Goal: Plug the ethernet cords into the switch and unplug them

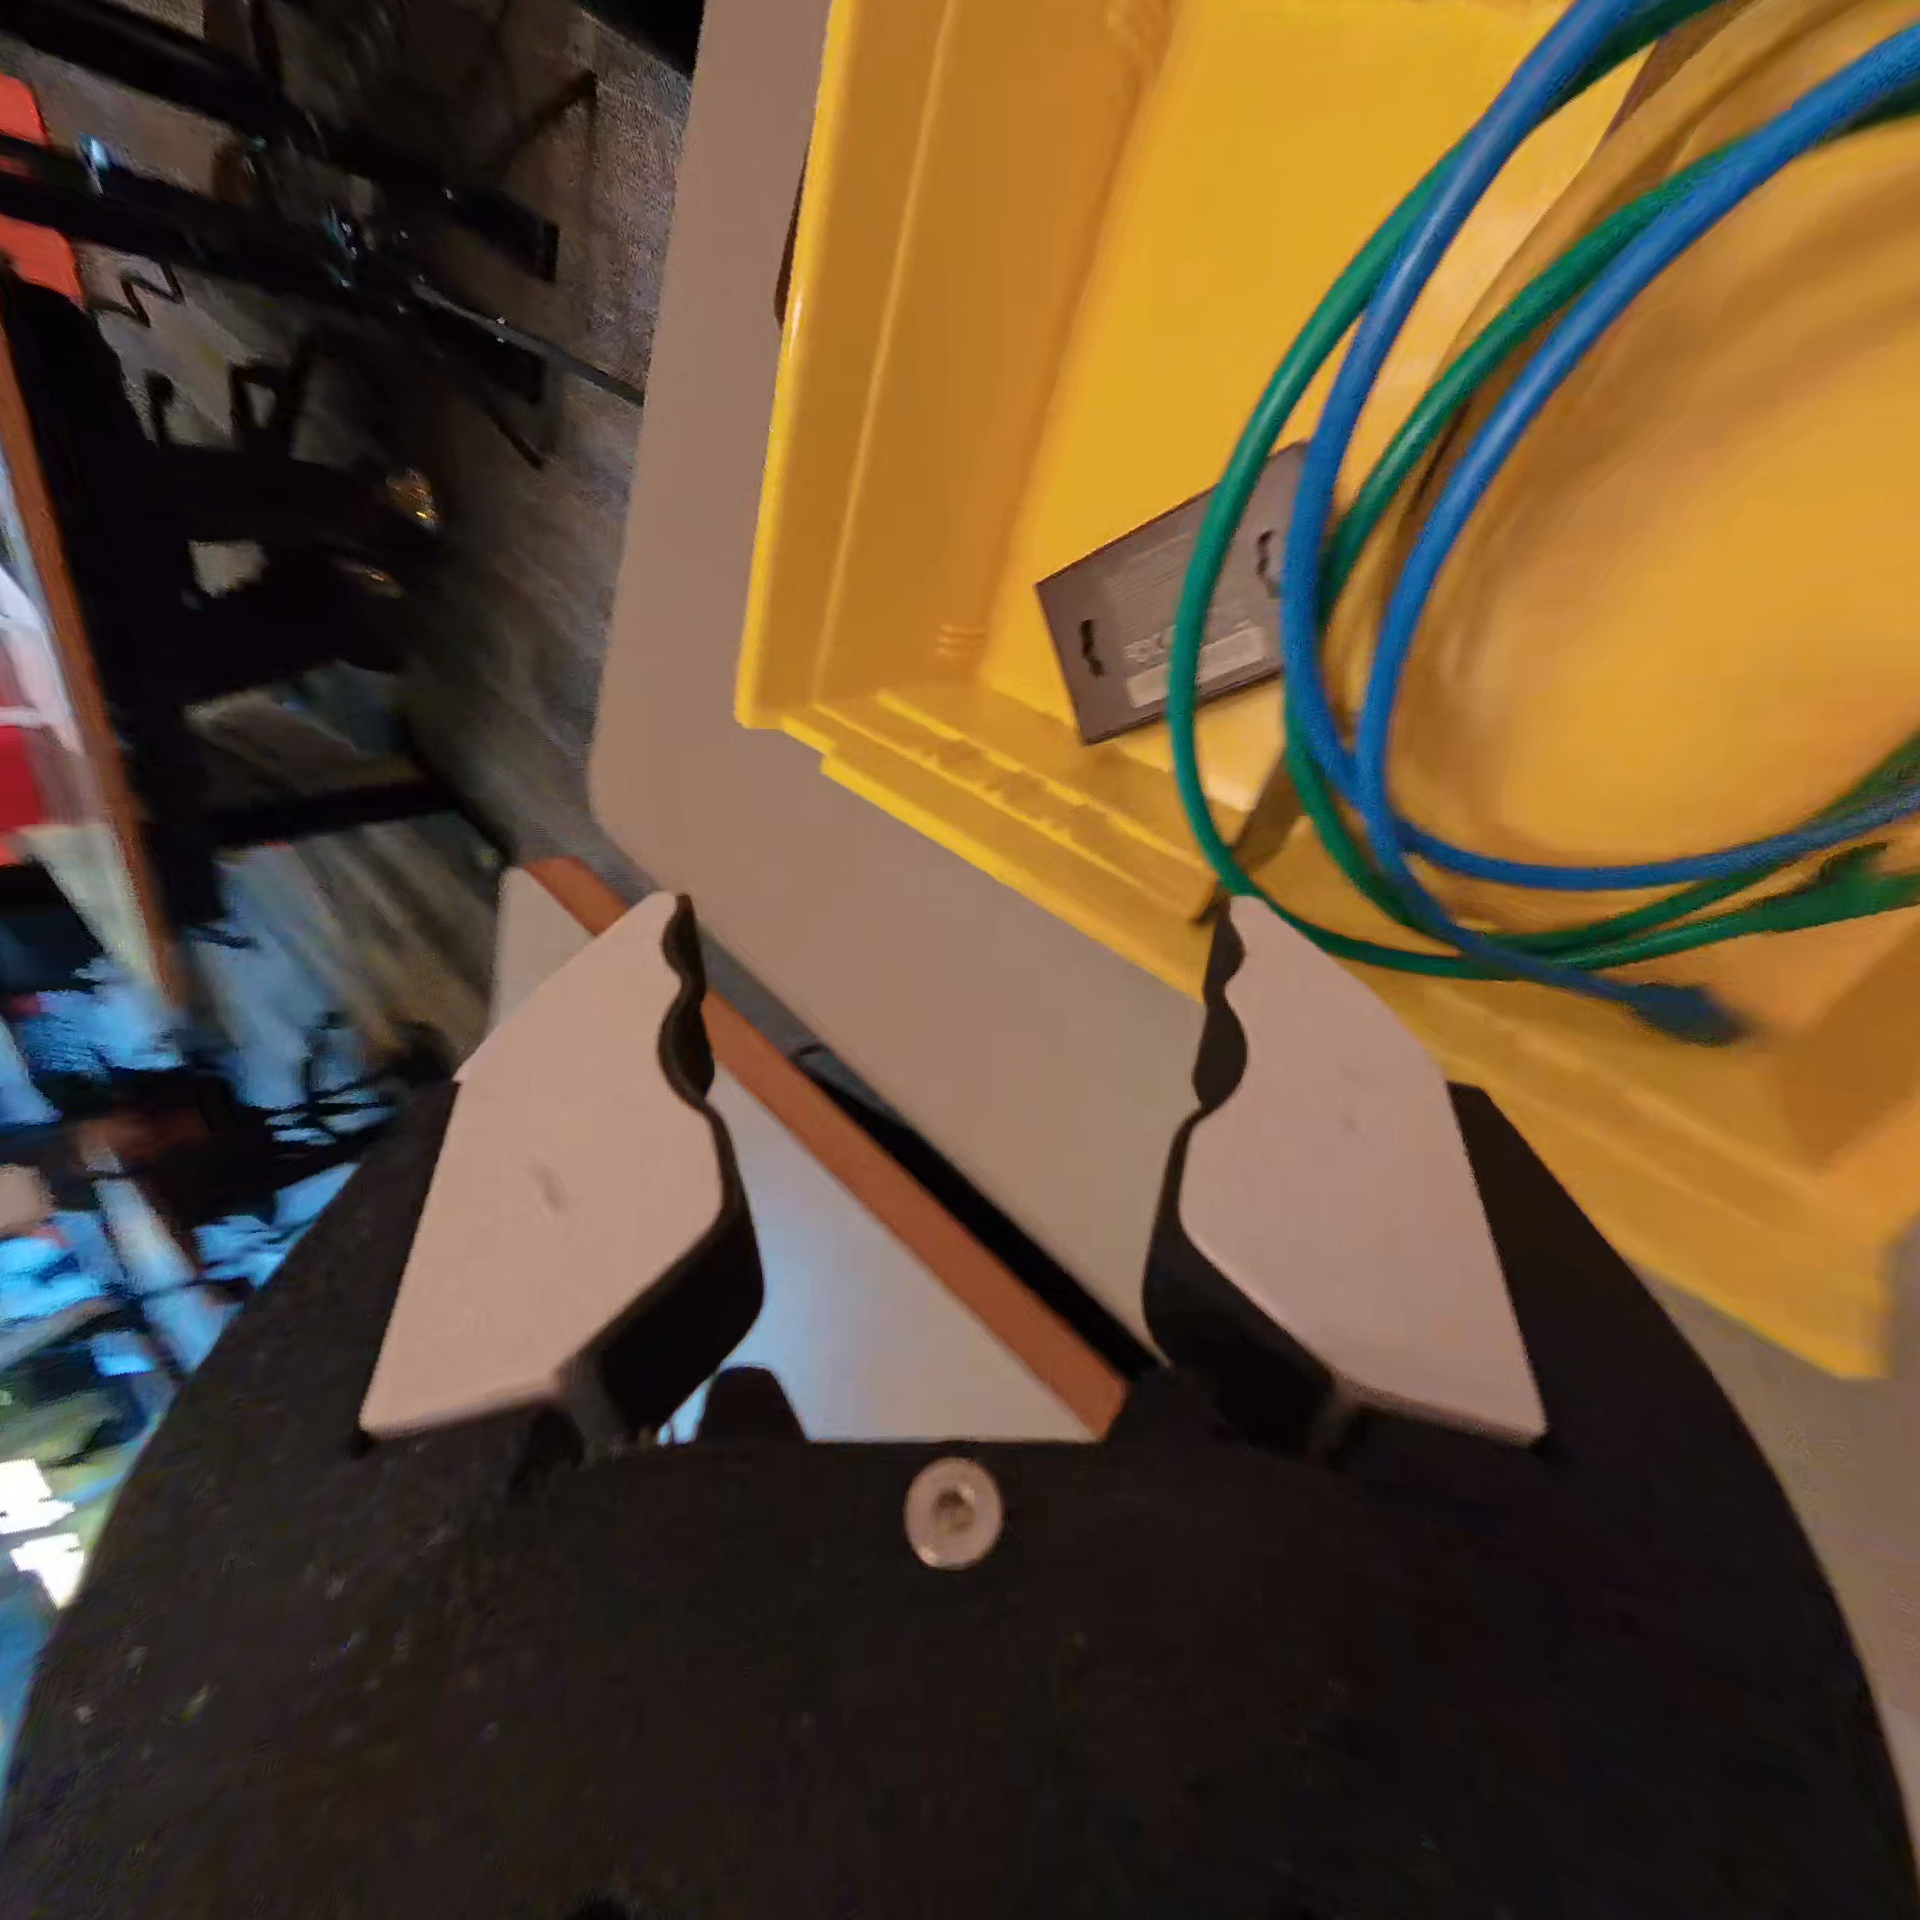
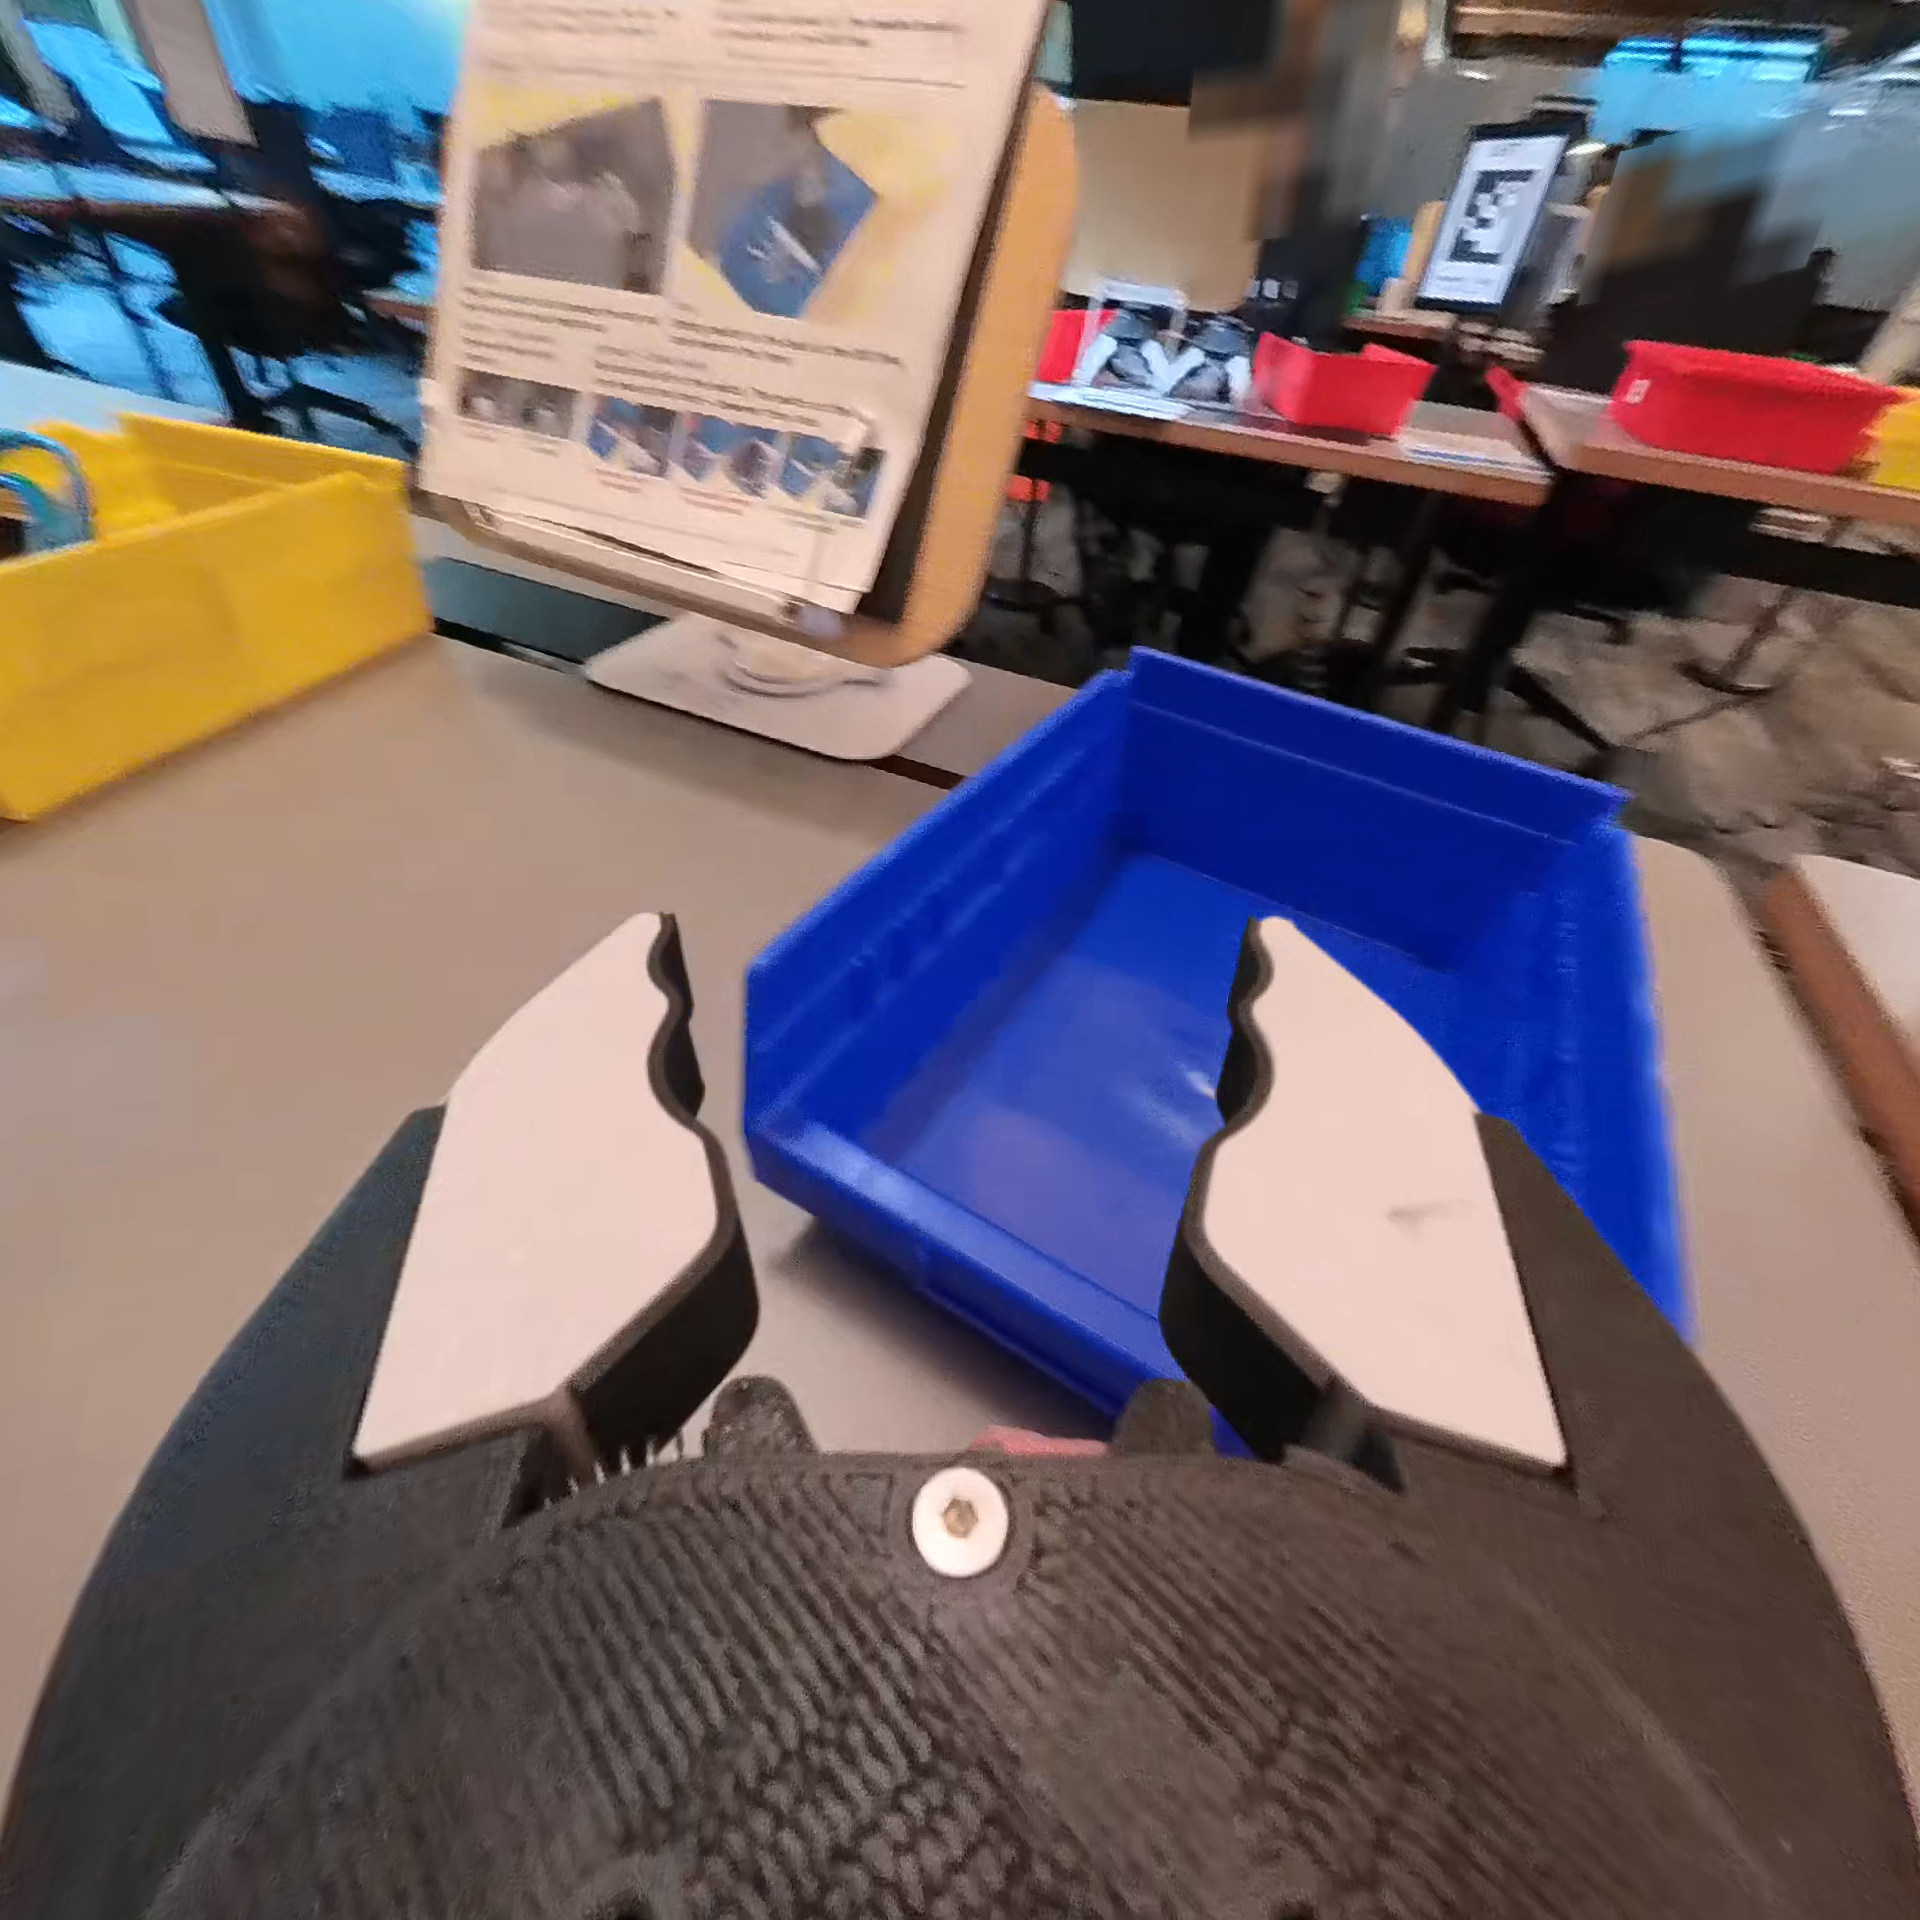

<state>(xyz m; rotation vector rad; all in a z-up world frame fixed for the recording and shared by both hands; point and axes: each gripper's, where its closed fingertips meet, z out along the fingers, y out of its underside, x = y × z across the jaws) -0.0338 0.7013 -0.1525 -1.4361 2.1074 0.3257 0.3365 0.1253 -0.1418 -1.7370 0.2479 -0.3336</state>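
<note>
In the left wrist view a yellow bin [image 1: 935,312] sits on a grey table. Inside it lies a small dark switch [image 1: 1153,613], underside up, under coiled blue cords [image 1: 1382,582] and green cords [image 1: 1216,582]. A blue plug end [image 1: 1683,1013] hangs over the bin's near rim. My left gripper [image 1: 951,935] is open and empty, just short of the bin's near corner. My right gripper [image 2: 961,951] is open and empty, held over the near edge of an empty blue bin [image 2: 1351,831]. The yellow bin also shows in the right wrist view [image 2: 187,623] at far left.
A sheet of instructions on a stand [image 2: 727,312] stands at the table's back, between the two bins. Bare grey table [image 2: 364,883] lies between the bins. Other tables with red bins [image 2: 1745,405] stand farther back. The table edge [image 1: 914,1174] runs under my left gripper.
</note>
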